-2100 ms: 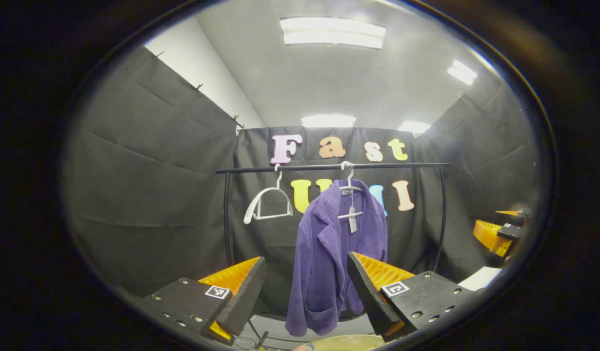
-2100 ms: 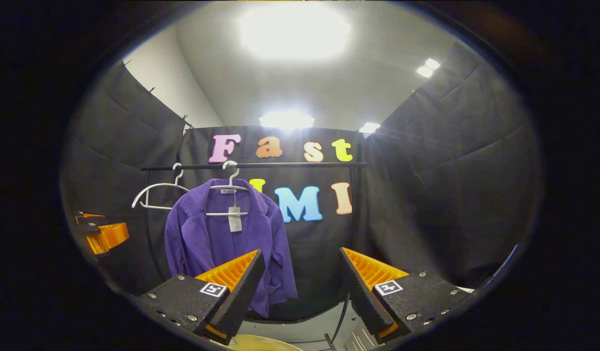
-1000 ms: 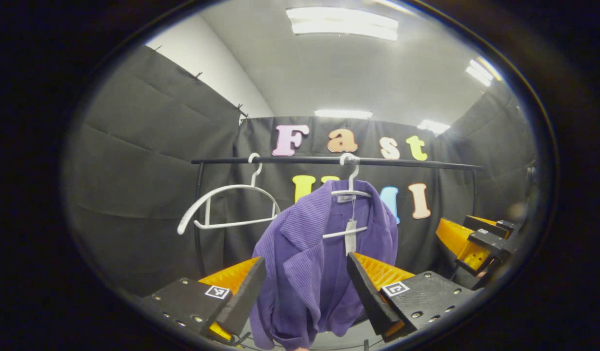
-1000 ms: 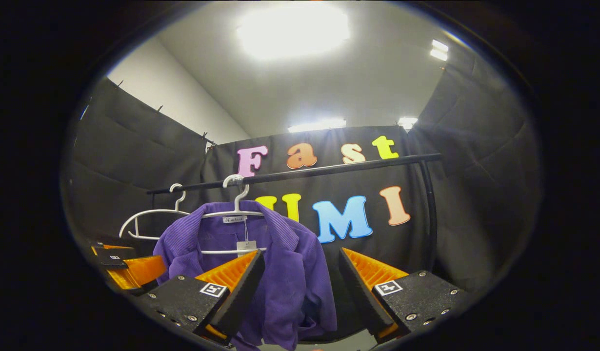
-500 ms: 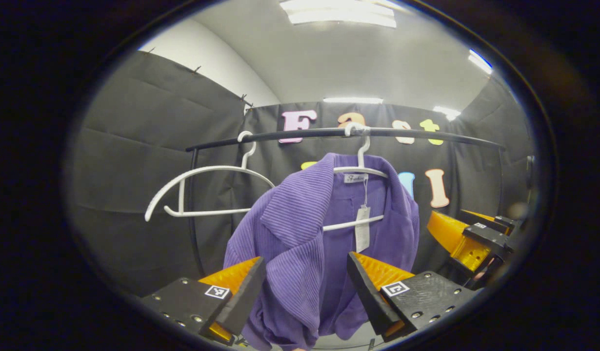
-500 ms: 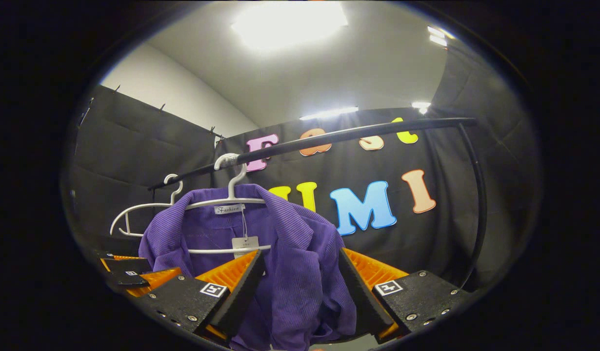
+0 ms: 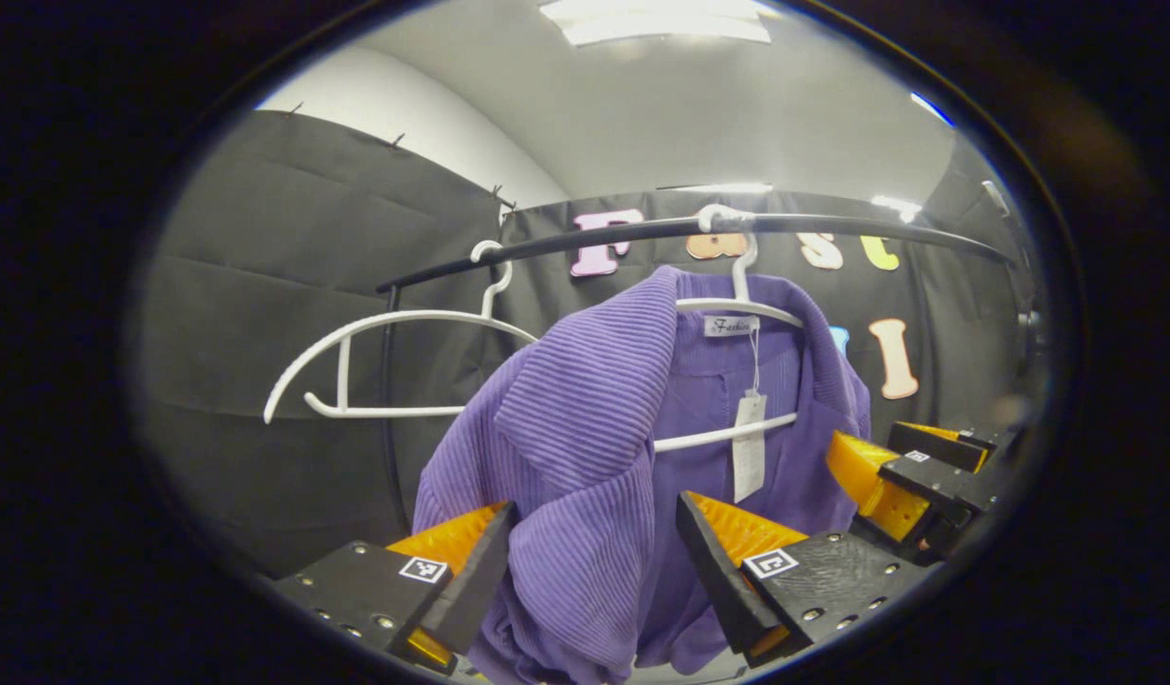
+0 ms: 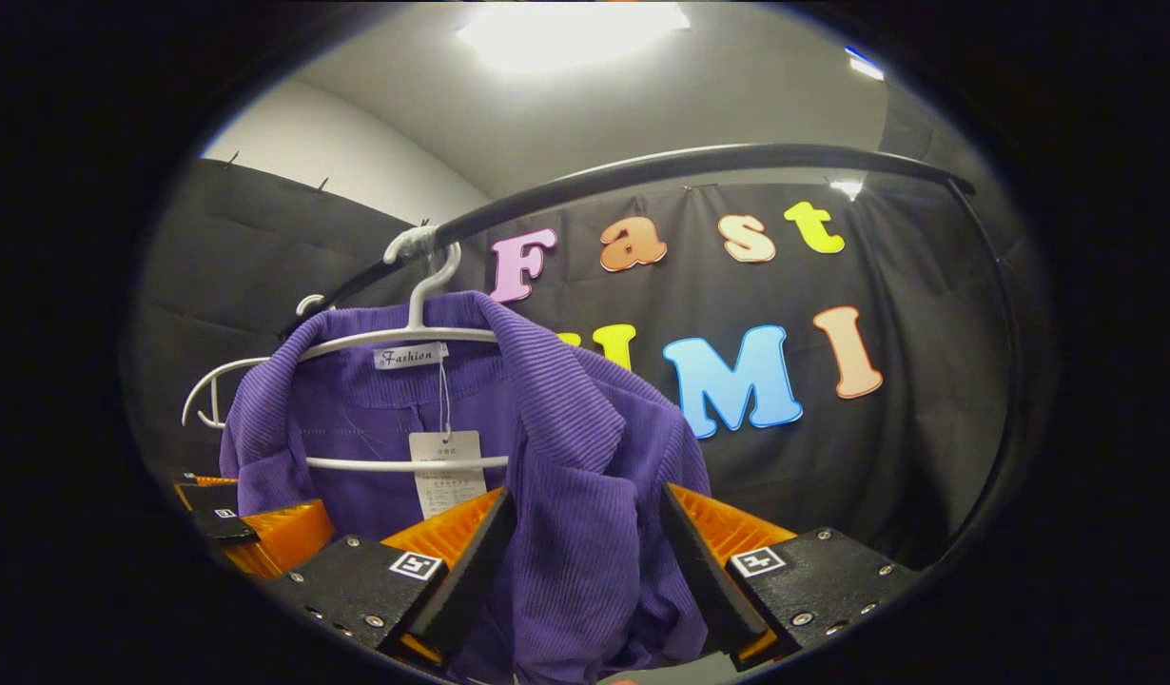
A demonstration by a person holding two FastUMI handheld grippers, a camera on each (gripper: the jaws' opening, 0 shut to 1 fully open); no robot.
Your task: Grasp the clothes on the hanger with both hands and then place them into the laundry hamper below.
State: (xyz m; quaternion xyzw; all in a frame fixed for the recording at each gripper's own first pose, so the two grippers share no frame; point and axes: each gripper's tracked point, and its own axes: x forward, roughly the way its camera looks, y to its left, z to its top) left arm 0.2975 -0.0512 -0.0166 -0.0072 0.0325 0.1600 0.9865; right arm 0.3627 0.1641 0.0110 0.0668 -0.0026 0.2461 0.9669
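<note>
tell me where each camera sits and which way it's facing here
Left gripper view: rides on the left gripper, looking forward and upward at the purple jacket on its white hanger; its own open jaws straddle the jacket's front panel, and the right gripper shows farther off.
Right gripper view: rides on the right gripper, aimed upward at the jacket's other shoulder, open jaws around the fabric; the left gripper shows at lower left.
Both share the jacket, hanger, black rail and empty hanger.
</note>
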